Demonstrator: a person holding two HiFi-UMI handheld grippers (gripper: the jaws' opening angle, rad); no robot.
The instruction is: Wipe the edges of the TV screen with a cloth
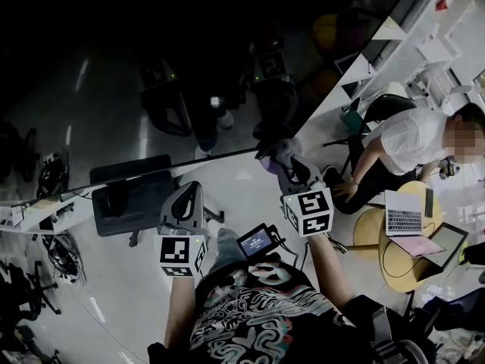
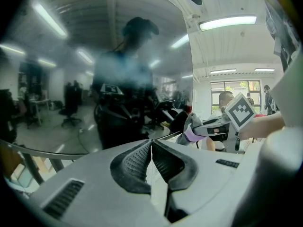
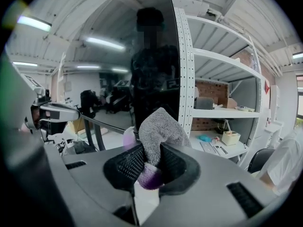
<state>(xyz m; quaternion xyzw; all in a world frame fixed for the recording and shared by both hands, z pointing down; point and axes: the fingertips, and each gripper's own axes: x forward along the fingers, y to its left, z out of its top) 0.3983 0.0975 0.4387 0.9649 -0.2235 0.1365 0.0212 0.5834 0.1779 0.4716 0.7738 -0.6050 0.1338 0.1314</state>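
**A:** Where is the cloth [image 3: 158,126] sitting right now?

**B:** It is bunching up out of the right gripper [image 3: 149,161], whose jaws are pinching its folded base, grey pile outside and purple inside. In the head view it is meeting the TV screen [image 1: 151,59] at the bottom corner, just off the middle toward 1 o'clock.

**A:** Why is so much of it sticking out?

**B:** I'm guessing it is so the soft pile, not the jaw plastic, is rubbing the frame. From that corner one edge is running off toward 9 o'clock and the other toward 1 o'clock, so either is open for the next stroke.

**A:** And the other tool?

**B:** The left gripper [image 2: 151,150] is hanging at 7 o'clock from the cloth, its jaws pressed together on nothing. It is waiting near the lower edge, probably out of the wiping path. I cannot tell if it is touching the panel.

**A:** Anything crowding them?

**B:** Not really. White shelving [image 3: 222,84] is standing just beside the screen's side edge. A seated person [image 1: 409,139] is working at a round table [image 1: 394,275] around 3 o'clock, well apart.
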